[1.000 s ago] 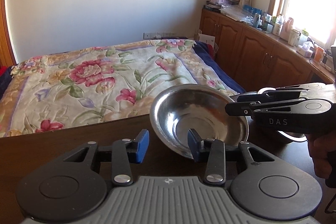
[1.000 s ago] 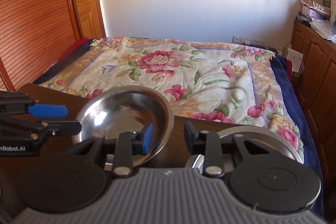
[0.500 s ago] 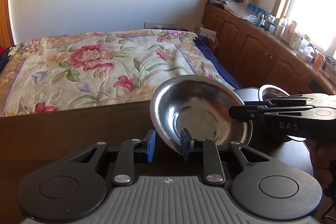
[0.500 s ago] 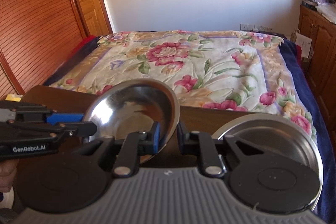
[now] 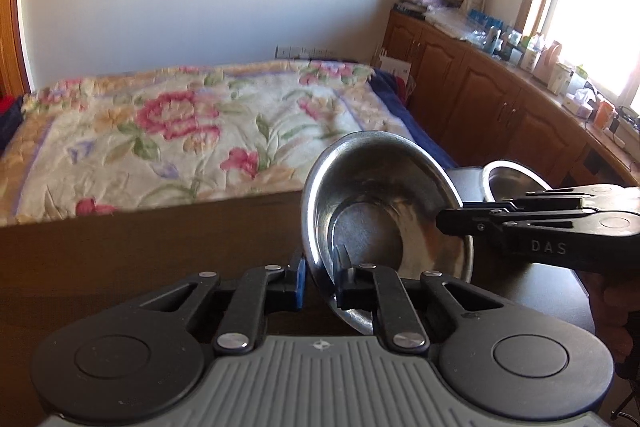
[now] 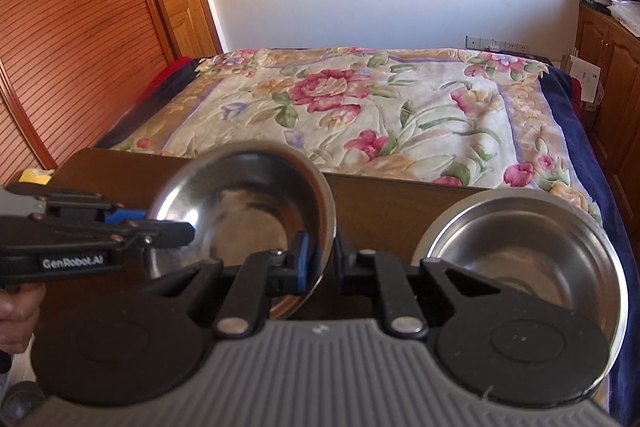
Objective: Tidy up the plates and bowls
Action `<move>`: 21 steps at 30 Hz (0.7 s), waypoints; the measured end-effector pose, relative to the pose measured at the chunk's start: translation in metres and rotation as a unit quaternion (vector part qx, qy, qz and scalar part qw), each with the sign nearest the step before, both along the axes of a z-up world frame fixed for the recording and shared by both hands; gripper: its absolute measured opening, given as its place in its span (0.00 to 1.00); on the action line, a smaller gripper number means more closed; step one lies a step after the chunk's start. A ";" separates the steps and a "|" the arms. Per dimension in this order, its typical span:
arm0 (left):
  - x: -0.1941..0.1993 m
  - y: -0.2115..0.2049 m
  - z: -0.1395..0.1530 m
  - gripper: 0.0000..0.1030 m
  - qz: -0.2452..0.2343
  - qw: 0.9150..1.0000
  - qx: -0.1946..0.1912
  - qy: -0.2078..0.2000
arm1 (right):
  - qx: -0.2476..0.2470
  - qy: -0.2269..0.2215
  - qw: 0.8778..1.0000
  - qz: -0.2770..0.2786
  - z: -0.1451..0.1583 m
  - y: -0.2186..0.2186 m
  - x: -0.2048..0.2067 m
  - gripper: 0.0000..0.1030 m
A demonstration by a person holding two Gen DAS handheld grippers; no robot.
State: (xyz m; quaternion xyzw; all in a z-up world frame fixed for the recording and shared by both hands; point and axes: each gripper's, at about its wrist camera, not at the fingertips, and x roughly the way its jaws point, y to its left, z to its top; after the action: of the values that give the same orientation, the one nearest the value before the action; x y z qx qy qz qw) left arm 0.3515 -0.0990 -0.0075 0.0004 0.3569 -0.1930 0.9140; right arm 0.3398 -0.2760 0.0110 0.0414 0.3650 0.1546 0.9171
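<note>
Above the dark table (image 6: 392,203) near its bed-side edge, both claws, left (image 5: 320,285) and right (image 6: 320,263), pinch opposite rims of one steel bowl (image 6: 240,203).

A shallow stainless-steel bowl (image 5: 384,211) with a wide rolled rim is held off the dark wooden table (image 5: 152,251), tilted so its polished inside faces the cameras. Its flat bottom mirrors dark shapes, and a brownish reflection streaks the wall of it. The left tongs (image 5: 320,283) pinch its near rim in the left wrist view, and the right tongs (image 6: 320,259) pinch the opposite rim in the right wrist view, one finger inside and one outside at each spot. A second steel bowl (image 6: 532,251), of much the same look, rests upright on the table to the right, apart from the first.
</note>
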 end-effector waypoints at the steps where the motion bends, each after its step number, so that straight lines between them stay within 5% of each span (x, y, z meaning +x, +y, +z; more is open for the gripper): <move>1: -0.004 -0.001 0.005 0.14 -0.002 1.000 0.004 -0.009 | 0.004 -0.001 1.000 -0.002 0.002 -0.001 -0.001 0.13; 10: -0.041 -0.003 0.040 0.14 -0.011 0.998 0.010 -0.061 | 0.012 -0.049 0.999 -0.011 0.035 -0.003 -0.028 0.13; 21: -0.091 0.000 0.049 0.12 -0.037 0.997 0.008 -0.073 | 0.009 -0.073 0.997 -0.015 0.057 -0.008 -0.069 0.12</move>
State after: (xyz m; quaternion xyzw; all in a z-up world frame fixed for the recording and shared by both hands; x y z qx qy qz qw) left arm 0.2601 -0.0994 0.0410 0.0353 0.2907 -0.2233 0.9297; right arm 0.2706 -0.2845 0.0676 0.0441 0.2949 0.1465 0.9432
